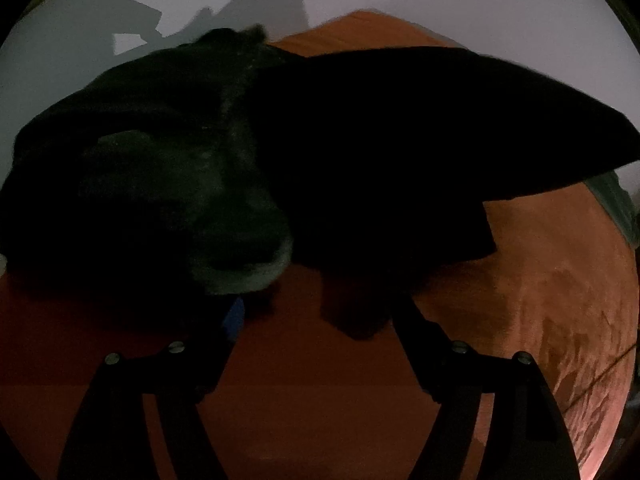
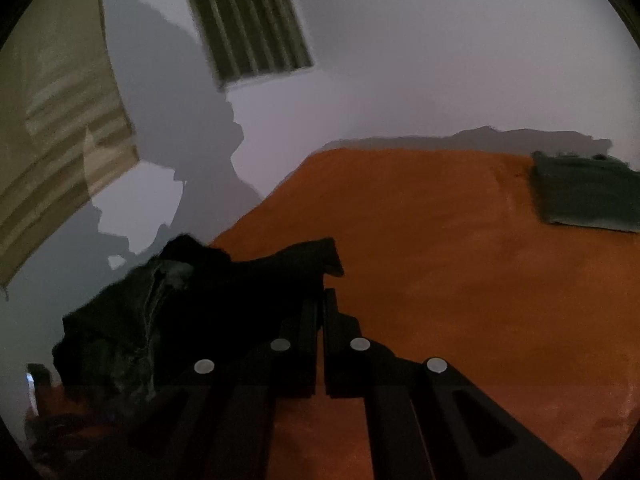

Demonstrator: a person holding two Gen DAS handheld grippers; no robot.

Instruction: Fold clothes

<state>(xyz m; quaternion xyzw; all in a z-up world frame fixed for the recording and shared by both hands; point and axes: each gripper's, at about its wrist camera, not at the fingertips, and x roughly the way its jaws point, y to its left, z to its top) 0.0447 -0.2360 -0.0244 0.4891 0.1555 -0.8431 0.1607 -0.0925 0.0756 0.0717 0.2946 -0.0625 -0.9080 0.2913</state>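
Note:
A dark, nearly black garment (image 1: pixel 320 152) hangs bunched and lifted over the orange bed cover (image 1: pixel 560 300), filling most of the left wrist view. My left gripper (image 1: pixel 316 306) is open, its two fingers spread wide under the cloth with the tips lost in its shadow. In the right wrist view the same garment (image 2: pixel 160 312) lies heaped at the lower left, one corner raised. My right gripper (image 2: pixel 322 300) is shut on that corner, fingers pressed together.
A folded dark green cloth (image 2: pixel 584 192) lies at the far right of the orange bed (image 2: pixel 440 260). A pale wall stands behind, with a barred window (image 2: pixel 248 20) and a striped curtain (image 2: pixel 60 120) on the left.

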